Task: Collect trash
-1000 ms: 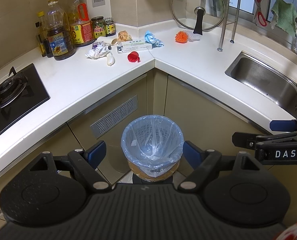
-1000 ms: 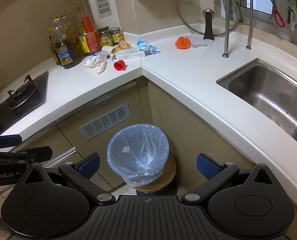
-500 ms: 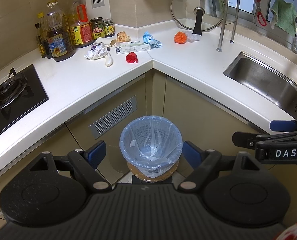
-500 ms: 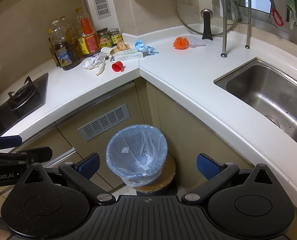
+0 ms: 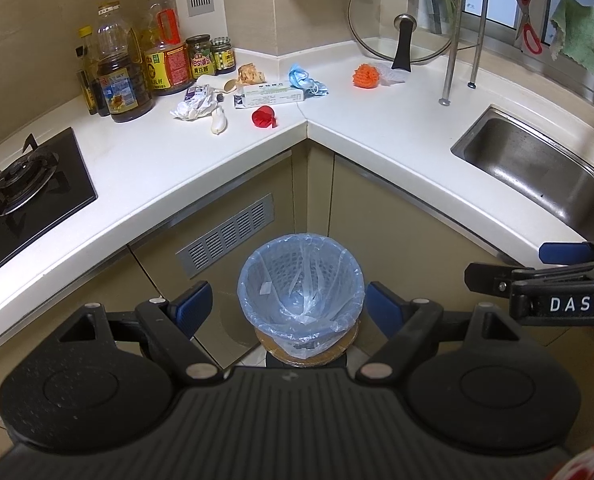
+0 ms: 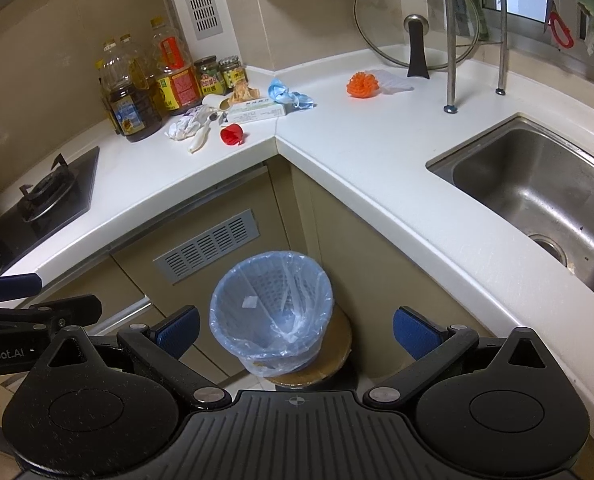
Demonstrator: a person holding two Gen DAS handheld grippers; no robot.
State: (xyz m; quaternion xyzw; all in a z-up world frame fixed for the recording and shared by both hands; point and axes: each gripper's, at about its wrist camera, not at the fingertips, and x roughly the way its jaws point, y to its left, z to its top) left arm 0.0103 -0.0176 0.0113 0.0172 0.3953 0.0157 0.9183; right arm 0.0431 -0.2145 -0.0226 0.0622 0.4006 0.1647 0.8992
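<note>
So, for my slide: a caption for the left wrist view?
Open left gripper above lined bin; trash waits on counter.

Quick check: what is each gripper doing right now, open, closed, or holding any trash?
Left gripper: open, holding nothing, above the trash bin.
Right gripper: open, holding nothing.

Dim warm light — fisheye-bent edges.
</note>
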